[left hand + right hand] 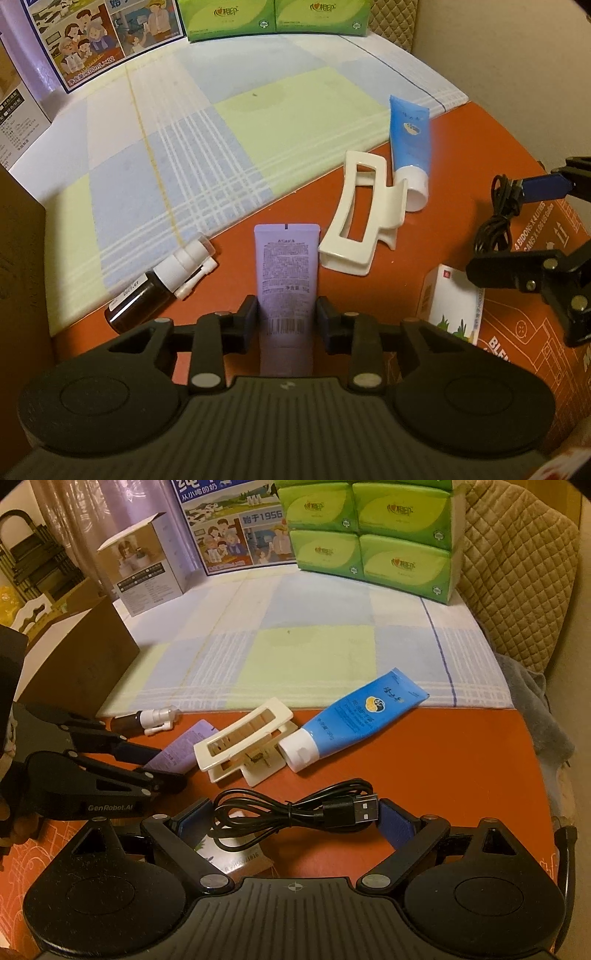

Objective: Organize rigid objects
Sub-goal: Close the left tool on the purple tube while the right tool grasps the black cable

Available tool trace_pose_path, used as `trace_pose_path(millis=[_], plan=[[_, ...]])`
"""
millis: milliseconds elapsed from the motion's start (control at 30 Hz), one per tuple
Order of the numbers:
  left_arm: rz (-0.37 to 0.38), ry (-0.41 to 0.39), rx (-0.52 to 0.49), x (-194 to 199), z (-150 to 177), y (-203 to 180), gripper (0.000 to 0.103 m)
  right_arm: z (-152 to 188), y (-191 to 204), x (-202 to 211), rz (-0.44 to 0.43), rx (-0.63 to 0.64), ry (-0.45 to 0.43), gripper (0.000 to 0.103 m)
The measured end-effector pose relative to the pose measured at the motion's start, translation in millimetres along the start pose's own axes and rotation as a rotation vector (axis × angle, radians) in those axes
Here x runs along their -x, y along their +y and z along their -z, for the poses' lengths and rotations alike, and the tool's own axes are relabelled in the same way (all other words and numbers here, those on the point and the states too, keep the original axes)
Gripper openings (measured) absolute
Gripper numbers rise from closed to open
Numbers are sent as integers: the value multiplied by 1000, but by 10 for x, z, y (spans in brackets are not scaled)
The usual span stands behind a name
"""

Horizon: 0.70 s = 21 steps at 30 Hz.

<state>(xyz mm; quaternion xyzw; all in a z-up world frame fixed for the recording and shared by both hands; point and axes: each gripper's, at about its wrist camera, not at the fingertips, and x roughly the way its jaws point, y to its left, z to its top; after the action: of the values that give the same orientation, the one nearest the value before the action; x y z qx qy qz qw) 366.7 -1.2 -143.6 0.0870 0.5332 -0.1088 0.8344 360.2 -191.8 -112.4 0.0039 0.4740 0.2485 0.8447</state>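
Note:
My left gripper (pixel 286 321) is shut on a purple tube (pixel 287 269), which lies along the orange surface; it also shows in the right wrist view (pixel 177 755). My right gripper (pixel 286 818) is shut on a coiled black USB cable (pixel 295 808), held above the orange surface; the gripper and cable show at the right of the left wrist view (pixel 498 218). A cream hair claw clip (pixel 360 214) lies beyond the purple tube. A blue tube with a white cap (pixel 410 144) lies behind the clip. A brown spray bottle (pixel 159 284) lies left of the purple tube.
A checked cloth (pixel 295 650) covers the back of the surface. Green tissue packs (pixel 369 535), a picture carton (pixel 229 531) and a small open box (pixel 144 572) stand at the back. A brown cardboard box (pixel 77 664) stands left. A small white medicine box (pixel 450 299) lies under my right gripper.

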Motion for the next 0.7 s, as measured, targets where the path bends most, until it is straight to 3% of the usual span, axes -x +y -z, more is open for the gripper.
trace_pose_path(millis=[300, 700], plan=[[-11, -34, 29, 156, 45, -3, 28, 20, 70, 83, 0, 23, -14, 91], [-33, -110, 95, 647, 202, 35, 28, -5, 235, 259, -7, 78, -54, 91]])
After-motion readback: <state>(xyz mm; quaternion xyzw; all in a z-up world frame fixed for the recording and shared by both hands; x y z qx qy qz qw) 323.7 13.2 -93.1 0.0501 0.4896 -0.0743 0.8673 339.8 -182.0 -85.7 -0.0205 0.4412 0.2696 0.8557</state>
